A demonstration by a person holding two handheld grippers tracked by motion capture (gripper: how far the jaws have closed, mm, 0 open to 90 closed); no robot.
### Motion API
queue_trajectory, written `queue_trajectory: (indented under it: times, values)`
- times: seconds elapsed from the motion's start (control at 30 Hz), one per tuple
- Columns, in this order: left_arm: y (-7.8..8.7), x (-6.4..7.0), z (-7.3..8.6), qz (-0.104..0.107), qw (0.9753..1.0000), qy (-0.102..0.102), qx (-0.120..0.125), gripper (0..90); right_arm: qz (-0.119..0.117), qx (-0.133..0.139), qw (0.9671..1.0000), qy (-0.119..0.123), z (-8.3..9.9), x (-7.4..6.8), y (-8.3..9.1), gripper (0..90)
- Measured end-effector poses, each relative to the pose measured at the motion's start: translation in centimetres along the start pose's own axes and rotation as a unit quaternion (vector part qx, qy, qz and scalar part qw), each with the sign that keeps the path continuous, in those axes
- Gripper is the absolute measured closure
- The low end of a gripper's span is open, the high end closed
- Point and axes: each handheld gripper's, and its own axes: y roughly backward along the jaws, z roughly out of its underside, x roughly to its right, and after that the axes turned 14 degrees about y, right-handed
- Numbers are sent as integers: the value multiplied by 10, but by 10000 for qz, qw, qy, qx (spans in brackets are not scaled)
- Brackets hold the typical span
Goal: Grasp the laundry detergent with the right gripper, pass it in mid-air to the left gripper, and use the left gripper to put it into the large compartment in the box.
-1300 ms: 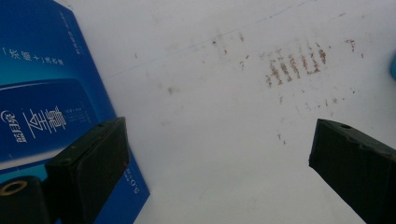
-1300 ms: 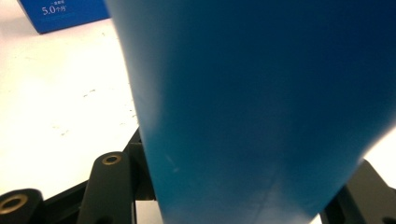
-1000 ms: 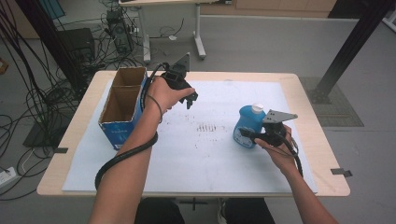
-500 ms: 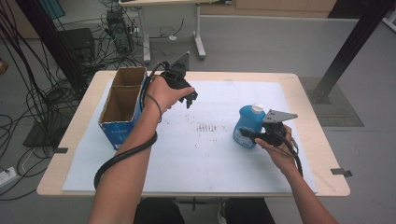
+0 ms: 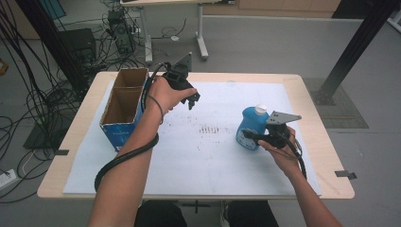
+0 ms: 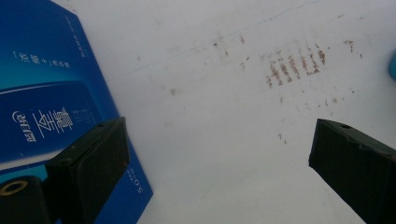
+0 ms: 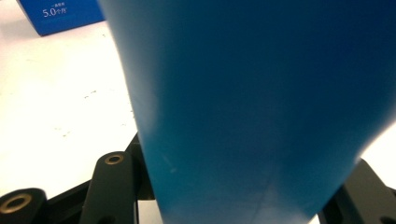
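Even, bright overhead light, soft shadows, blue bottle blurred close to lens, white sheet slightly overexposed

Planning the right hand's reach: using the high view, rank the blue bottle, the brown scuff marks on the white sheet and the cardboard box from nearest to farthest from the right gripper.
1. Blue bottle: between the right gripper's jaws.
2. Brown scuff marks: mid-sheet, toward the left gripper.
3. Cardboard box: open-topped, at the table's left edge.
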Motion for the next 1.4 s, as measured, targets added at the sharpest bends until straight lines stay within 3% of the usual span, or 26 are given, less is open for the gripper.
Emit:
queue_trajectory:
  times: [0.43,0.7,0.83,1.13,1.4]
  values:
    - [1,-2,1,40,10000,-58,-29,54,-6,-29,10000,-16,-1,0,0,440]
    - [8,-1,4,209,9992,-331,-34,48,-23,-81,9999,-70,-3,1,0,442]
    - [15,-2,4,287,9987,-419,11,49,-155,-108,9997,-151,-8,3,0,442]
    - [40,-9,3,328,9959,-840,4,48,-339,-160,9992,-137,-48,15,2,441]
    - [68,-13,1,384,9912,-1266,48,51,-595,-217,9979,-110,-84,24,-6,440]
